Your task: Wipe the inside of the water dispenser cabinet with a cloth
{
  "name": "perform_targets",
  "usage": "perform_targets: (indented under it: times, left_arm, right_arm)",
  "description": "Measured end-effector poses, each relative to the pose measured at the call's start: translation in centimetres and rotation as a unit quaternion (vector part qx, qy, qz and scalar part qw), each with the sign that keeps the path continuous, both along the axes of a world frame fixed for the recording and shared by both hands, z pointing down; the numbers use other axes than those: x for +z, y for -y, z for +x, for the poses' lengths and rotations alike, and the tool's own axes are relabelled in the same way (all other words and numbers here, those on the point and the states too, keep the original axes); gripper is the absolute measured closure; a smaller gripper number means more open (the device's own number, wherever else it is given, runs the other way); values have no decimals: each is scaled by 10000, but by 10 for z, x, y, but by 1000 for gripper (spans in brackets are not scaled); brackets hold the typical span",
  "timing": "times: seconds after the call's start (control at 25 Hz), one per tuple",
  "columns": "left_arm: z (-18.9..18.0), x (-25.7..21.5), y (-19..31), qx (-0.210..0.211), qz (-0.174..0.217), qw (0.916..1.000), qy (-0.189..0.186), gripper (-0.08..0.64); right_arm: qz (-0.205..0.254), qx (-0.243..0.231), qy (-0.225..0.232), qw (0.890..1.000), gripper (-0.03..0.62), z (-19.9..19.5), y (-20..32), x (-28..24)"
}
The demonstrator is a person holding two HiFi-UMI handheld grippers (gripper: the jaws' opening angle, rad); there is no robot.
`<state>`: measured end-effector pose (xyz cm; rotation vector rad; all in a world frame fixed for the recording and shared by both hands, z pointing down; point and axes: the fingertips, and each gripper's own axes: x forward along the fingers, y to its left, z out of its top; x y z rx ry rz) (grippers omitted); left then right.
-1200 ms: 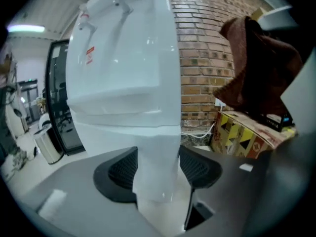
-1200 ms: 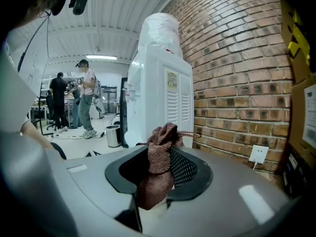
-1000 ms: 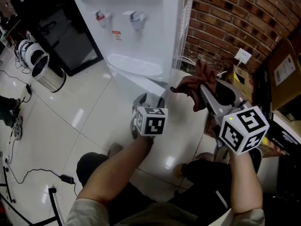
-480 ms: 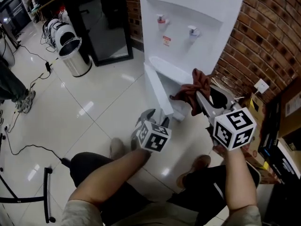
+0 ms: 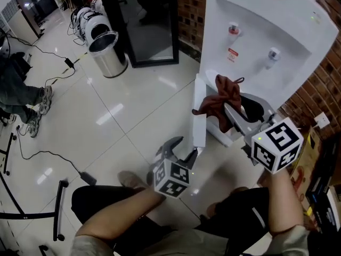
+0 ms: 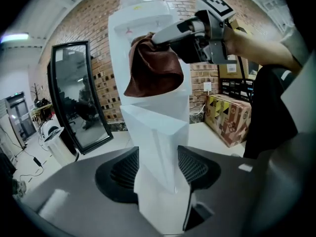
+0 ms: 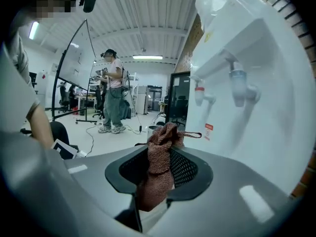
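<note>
Door (image 5: 199, 108) pulled wider than second ago, edge pinched in left hand-held gripper (image 5: 184, 148); cloth (image 5: 219, 96) clamped in right hand-held gripper (image 5: 228, 109); cabinet (image 5: 253, 110) now exposed for wiping.

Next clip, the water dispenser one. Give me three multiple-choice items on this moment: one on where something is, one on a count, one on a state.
1. Where is the brown cloth?
A. on the floor
B. between the right gripper's jaws
C. inside the bin

2. How many taps are on the front of the water dispenser?
A. one
B. four
C. two

3. How does the cabinet door stand?
A. open
B. shut flush
C. lying on the floor

Key:
1 B: the right gripper view shows the pads pinching it.
2 C: there is a red-topped tap and a bluish tap.
3 A: it stands out from the cabinet, with its edge between the left gripper's jaws.
</note>
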<state>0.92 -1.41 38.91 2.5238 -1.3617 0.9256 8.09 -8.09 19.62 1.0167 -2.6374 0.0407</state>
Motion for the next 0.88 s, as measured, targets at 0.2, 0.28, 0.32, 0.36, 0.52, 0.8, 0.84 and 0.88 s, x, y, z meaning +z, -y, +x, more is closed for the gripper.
perform_targets:
  times: [0.2, 0.28, 0.32, 0.36, 0.52, 0.8, 0.84, 0.88]
  left_arm:
    - [-36, 3, 3, -203, -178, 9996, 21, 309]
    - [-53, 3, 3, -227, -215, 9994, 165, 310]
    - [-62, 2, 5, -258, -196, 9992, 220, 312]
    - [-69, 1, 7, -305, -163, 9991, 252, 320]
    - [-92, 3, 14, -479, -126, 9980, 387, 347]
    - [-137, 6, 30, -1325, -393, 9900, 272, 378]
    - [-140, 5, 31, -1360, -424, 9896, 205, 380]
    - [-141, 2, 30, -1333, -425, 9901, 121, 380]
  right_arm:
    - [153, -92, 219, 9996, 457, -25, -10, -22]
    - [216, -69, 68, 9997, 456, -30, -19, -11]
    - [230, -129, -82, 9996, 456, -33, -24, -5]
    - [245, -201, -196, 9993, 456, -35, -28, -2]
    - [168, -108, -247, 9995, 456, -31, -28, 9]
    - [37, 22, 127, 9999, 456, -39, -5, 8]
    - [20, 11, 196, 9998, 456, -42, -3, 6]
    - [-1, -16, 259, 9997, 456, -46, -2, 5]
